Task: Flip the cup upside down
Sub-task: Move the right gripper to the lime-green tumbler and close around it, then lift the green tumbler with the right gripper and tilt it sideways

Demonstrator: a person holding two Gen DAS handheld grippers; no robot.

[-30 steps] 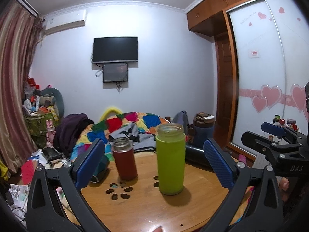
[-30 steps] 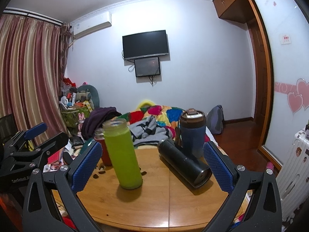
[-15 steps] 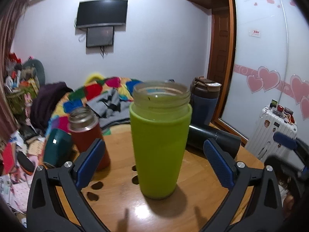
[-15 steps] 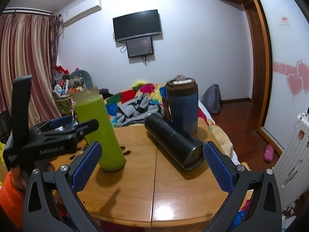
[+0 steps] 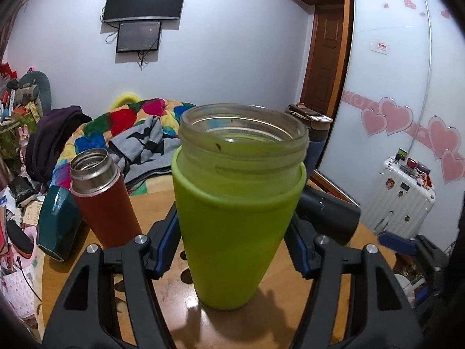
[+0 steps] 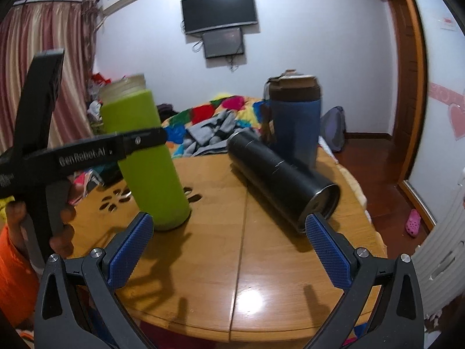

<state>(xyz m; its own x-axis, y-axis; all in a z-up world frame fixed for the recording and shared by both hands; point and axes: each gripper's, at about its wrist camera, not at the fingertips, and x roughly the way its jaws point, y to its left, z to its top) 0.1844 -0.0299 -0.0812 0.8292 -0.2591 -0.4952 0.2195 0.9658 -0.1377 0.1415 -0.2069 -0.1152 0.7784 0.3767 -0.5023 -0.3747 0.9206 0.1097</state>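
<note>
A tall glass cup in a lime green sleeve (image 5: 232, 232) stands upright, mouth up, on the round wooden table (image 5: 151, 203). My left gripper (image 5: 232, 244) is shut on it, blue pads pressed to both sides at mid height. The right wrist view shows the same cup (image 6: 145, 157) with the left gripper's black arm (image 6: 87, 151) across it. My right gripper (image 6: 229, 250) is open and empty over the table's front, to the right of the cup.
A red flask with an open steel mouth (image 5: 104, 200) stands left of the cup. A black tumbler (image 6: 282, 183) lies on its side; a blue lidded mug (image 6: 293, 125) stands behind it. A dark green object (image 5: 55, 224) rests at the table's left edge.
My left gripper has moved forward onto the green cup and closed on its sides. My right gripper has moved a little nearer the table and stays open.
</note>
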